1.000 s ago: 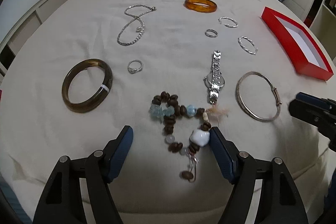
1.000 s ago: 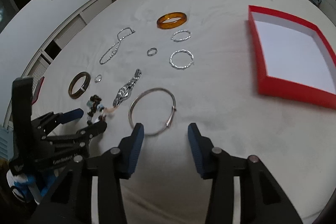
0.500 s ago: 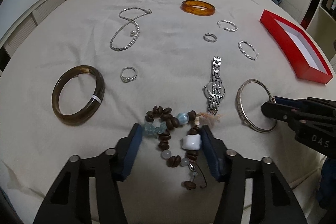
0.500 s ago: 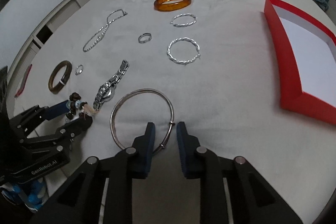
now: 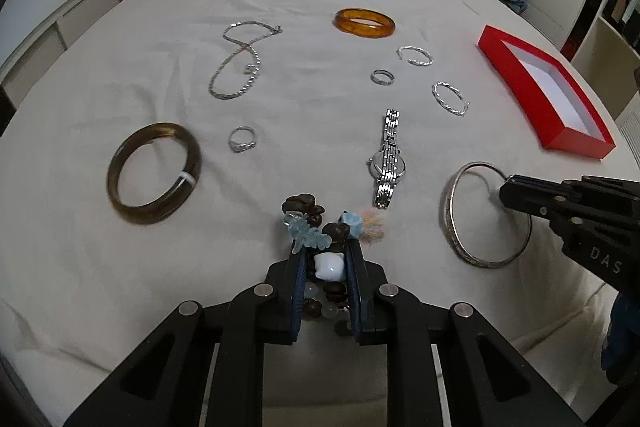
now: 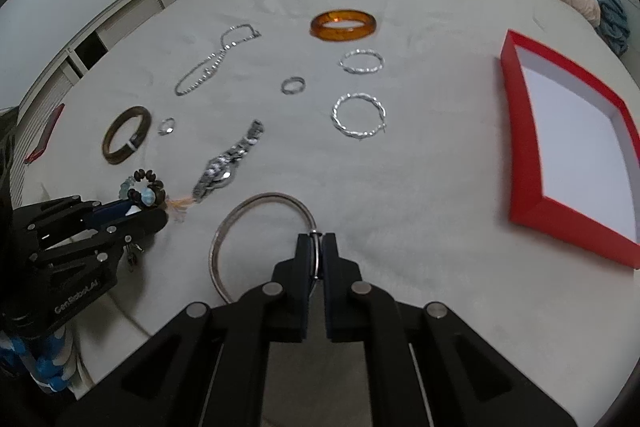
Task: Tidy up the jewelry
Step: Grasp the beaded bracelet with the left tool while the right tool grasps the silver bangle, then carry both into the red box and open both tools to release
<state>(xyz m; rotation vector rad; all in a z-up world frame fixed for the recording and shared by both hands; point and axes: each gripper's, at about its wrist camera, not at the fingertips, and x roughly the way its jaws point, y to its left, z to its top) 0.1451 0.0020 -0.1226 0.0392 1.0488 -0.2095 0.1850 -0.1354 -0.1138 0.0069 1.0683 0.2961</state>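
Left gripper (image 5: 325,259) pinched tight on the beaded bracelet (image 5: 320,227), brown and pale blue beads bunched above the fingertips, a white bead caught between the pads. Right gripper (image 6: 316,247) pressed together on the thin silver bangle (image 6: 218,247), gripping its rim by the clasp at 3 o'clock of the hoop. Silver watch (image 5: 387,163) lying at 12 o'clock from the beads, just apart. Red box (image 6: 520,131) open on the bedspread (image 5: 320,67), well off at 2 o'clock from the bangle.
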